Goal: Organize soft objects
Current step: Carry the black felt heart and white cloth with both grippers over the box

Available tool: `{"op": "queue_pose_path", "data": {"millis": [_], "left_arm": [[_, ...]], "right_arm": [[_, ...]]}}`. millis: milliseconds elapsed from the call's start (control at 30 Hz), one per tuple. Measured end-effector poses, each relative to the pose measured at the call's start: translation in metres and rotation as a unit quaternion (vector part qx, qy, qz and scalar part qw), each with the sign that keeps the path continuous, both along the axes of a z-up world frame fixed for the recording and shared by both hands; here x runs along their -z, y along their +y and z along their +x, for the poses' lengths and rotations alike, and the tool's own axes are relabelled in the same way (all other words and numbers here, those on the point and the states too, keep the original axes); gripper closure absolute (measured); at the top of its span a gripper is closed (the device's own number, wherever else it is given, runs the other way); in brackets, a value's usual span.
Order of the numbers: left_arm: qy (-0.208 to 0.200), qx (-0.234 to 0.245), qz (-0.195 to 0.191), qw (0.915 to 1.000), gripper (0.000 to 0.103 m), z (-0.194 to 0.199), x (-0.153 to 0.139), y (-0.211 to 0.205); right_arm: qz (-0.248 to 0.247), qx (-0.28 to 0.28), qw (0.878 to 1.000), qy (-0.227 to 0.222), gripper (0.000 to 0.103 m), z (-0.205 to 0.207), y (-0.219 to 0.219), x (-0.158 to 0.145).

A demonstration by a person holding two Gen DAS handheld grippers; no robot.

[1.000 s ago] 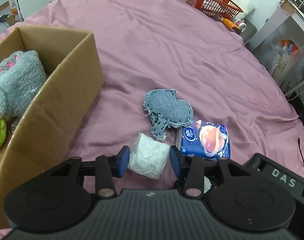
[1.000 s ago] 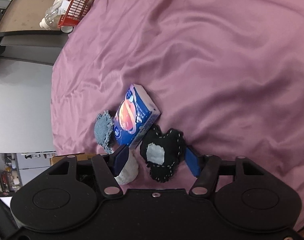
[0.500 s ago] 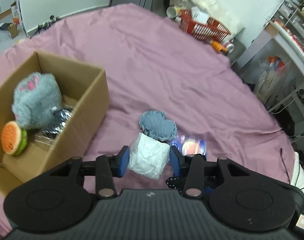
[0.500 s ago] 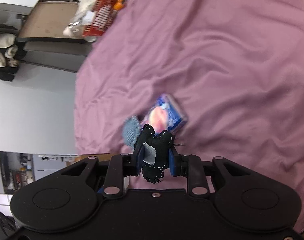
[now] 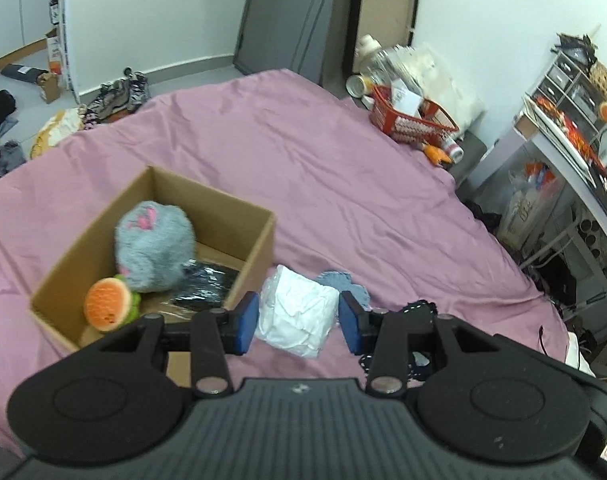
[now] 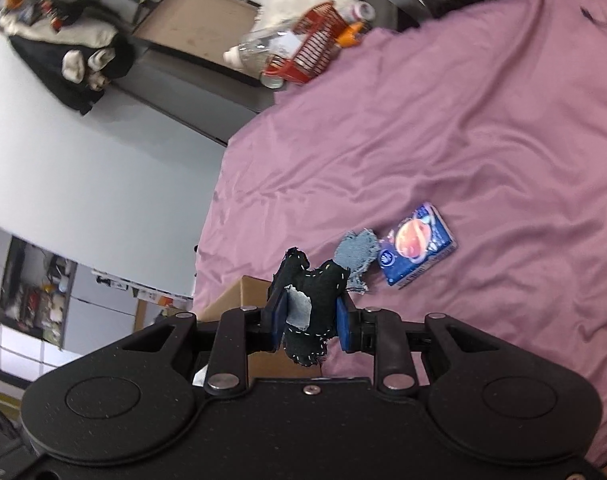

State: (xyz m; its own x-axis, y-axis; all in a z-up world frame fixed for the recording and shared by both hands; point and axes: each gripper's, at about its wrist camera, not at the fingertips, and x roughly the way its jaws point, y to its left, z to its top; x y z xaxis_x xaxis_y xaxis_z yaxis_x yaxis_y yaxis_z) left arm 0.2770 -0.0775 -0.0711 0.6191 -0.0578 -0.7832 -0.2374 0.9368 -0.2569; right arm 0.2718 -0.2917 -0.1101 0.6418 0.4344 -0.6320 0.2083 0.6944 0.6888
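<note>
My left claw (image 5: 298,322) holds one white crumpled packet in clear plastic wrap (image 5: 297,316) between its two blue pads, closed on it only as far as the packet allows. My right claw (image 6: 310,318) is pressed tight on one black stitched fabric piece with a grey patch (image 6: 309,300), which hangs above the purple bed sheet (image 6: 463,128).

On the sheet I count two things still lying: one pale blue denim fabric piece (image 6: 357,254) and, just beside it, one blue printed tissue pack (image 6: 417,242).

One open brown cardboard box (image 5: 259,236) stands on the bed. Only the left view shows its inside: one grey fluffy plush toy (image 5: 153,246), one orange and green soft burger toy (image 5: 107,304) and one black item in plastic wrap (image 5: 207,284). The tissue pack is seen only in the right view. One red plastic basket (image 5: 413,122) stands at the far edge of the bed.
</note>
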Motion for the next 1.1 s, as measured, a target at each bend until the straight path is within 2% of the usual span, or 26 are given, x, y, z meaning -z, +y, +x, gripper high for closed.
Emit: {"op": "queue_pose_path", "data": {"millis": [200,467,667,1100], "left_arm": [[-0.015,-0.012,0.009,0.9998,0.061,-0.016,-0.012,0.026],[-0.007,-0.019,0.004,0.9998,0.061,-0.027,-0.008,0.056],[0.001,-0.022,-0.004,0.9998,0.061,-0.03,0.0,0.075],[0.041,-0.034,-0.025,0.9983,0.061,-0.026,0.036,0.111]], "right_arm": [[-0.054,-0.033,0.998,-0.018,0.077,-0.008,0.034,-0.011],[-0.093,-0.051,0.993,-0.046,0.077,-0.016,0.064,-0.024],[-0.096,-0.061,0.992,-0.058,0.077,-0.019,0.079,-0.02],[-0.111,-0.092,0.988,-0.047,0.077,-0.017,0.107,-0.007]]}}
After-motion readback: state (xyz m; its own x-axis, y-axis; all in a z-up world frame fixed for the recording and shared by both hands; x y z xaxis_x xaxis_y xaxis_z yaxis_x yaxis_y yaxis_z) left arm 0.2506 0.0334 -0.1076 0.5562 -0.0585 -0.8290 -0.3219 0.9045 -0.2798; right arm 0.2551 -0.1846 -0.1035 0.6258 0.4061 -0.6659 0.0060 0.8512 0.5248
